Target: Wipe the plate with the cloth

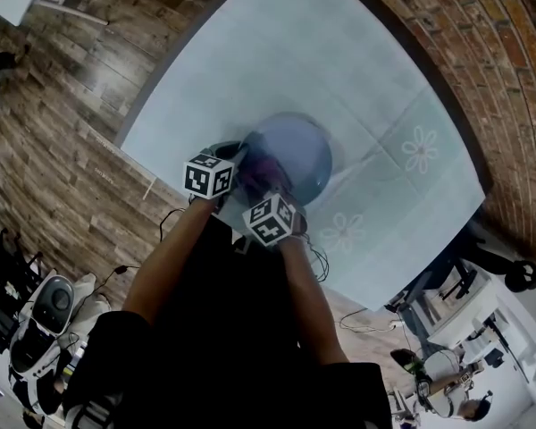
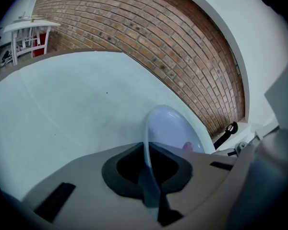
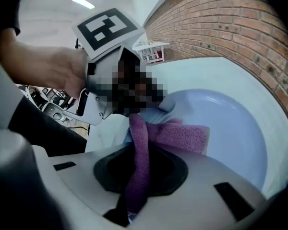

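A pale blue plate (image 1: pixel 297 153) is held tilted above the light table (image 1: pixel 277 52). My left gripper (image 1: pixel 225 162) is shut on the plate's rim (image 2: pixel 147 150), which runs edge-on between its jaws. My right gripper (image 1: pixel 277 206) is shut on a purple cloth (image 3: pixel 156 138). The cloth (image 1: pixel 266 170) lies against the plate's inner face (image 3: pixel 230 128). In the right gripper view the left gripper (image 3: pixel 105 92) shows at the plate's near-left edge, held by a hand.
The table carries a pale cover with flower prints (image 1: pixel 420 148). A brick wall (image 1: pixel 482 52) runs behind it. Wood floor (image 1: pixel 45 141) lies to the left, with cables and equipment at the lower corners. A white table (image 2: pixel 31 30) stands far off.
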`<act>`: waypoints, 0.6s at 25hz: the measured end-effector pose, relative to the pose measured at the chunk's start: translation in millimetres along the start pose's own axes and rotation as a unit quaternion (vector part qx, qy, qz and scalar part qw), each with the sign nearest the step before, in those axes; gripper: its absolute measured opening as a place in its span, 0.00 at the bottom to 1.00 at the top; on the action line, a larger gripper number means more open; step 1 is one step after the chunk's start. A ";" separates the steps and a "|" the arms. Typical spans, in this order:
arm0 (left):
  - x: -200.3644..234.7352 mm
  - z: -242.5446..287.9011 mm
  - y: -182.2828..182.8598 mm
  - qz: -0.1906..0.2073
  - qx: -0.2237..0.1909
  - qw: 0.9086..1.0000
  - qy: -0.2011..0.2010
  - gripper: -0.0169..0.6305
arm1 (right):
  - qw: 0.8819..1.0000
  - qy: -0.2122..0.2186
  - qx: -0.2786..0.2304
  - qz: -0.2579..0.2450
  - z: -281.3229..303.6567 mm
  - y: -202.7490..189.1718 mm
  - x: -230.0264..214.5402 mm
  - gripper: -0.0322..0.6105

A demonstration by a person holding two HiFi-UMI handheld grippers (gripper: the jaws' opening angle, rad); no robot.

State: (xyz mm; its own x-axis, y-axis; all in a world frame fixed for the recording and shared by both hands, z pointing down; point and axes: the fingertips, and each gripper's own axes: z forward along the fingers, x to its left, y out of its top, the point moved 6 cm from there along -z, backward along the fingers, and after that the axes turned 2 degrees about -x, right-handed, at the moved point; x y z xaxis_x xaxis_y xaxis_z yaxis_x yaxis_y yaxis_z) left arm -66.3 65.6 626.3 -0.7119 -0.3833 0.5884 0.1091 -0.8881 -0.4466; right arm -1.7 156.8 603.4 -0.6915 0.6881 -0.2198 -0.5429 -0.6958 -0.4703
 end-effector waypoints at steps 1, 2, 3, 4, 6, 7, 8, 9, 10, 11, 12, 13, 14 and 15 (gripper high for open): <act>0.3 -0.1 -0.1 0.000 0.000 1.000 0.000 0.10 | 1.000 0.004 0.004 -0.002 -0.6 -1.8 1.0 0.15; 0.6 -0.2 -0.2 -0.001 0.000 1.000 0.000 0.10 | 1.000 0.007 0.008 -0.007 -1.3 -3.7 2.1 0.15; 0.8 -0.3 -0.1 -0.001 0.000 1.000 -0.001 0.10 | 1.000 0.009 0.013 -0.012 -2.2 -5.8 3.0 0.15; 0.7 -0.2 0.0 -0.001 0.000 1.000 -0.001 0.10 | 1.000 0.010 0.018 -0.018 -3.3 -8.0 3.7 0.15; 0.3 -0.2 0.0 -0.001 0.000 1.000 -0.001 0.10 | 0.999 0.010 0.026 -0.027 -5.9 -13.0 4.9 0.15; 0.1 -0.2 -0.4 -0.001 0.000 1.000 -0.001 0.10 | 0.999 0.009 0.029 -0.030 -7.2 -15.6 5.5 0.15; 0.0 -0.2 -0.7 -0.001 0.000 1.000 -0.001 0.10 | 0.999 0.009 0.031 -0.031 -8.3 -18.1 5.7 0.15; 0.1 -0.1 -0.8 -0.001 0.000 1.000 -0.001 0.10 | 0.999 0.008 0.033 -0.032 -9.5 -20.5 5.6 0.15; 0.4 -0.1 -0.7 -0.001 0.001 1.000 -0.002 0.10 | 0.999 0.008 0.034 -0.032 -10.7 -22.6 5.0 0.15; 0.6 -0.1 -0.5 -0.002 0.001 1.000 -0.002 0.10 | 0.999 0.008 0.035 -0.032 -12.1 -24.8 4.1 0.15; 0.9 -0.3 -0.4 -0.002 0.001 1.000 -0.002 0.10 | 0.999 0.007 0.035 -0.030 -13.7 -27.0 3.1 0.15; 1.2 -0.5 -0.3 -0.002 0.001 1.000 -0.002 0.10 | 0.999 0.005 0.035 -0.029 -15.3 -29.1 1.7 0.15; 1.4 -0.7 -0.1 -0.002 0.001 1.000 -0.003 0.10 | 0.999 0.001 0.035 -0.027 -17.0 -31.1 0.1 0.15; 1.6 -0.8 0.2 -0.002 0.001 1.000 -0.003 0.10 | 0.999 -0.004 0.035 -0.025 -18.9 -33.2 -2.1 0.15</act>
State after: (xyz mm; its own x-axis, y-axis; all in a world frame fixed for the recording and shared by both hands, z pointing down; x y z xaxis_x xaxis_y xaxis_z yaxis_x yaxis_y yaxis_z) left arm -67.9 65.0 626.6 -0.7080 -0.3808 0.5947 0.1076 -0.8905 -0.4421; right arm 26.8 182.4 603.3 -0.6661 0.7209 -0.1912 -0.6087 -0.6736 -0.4193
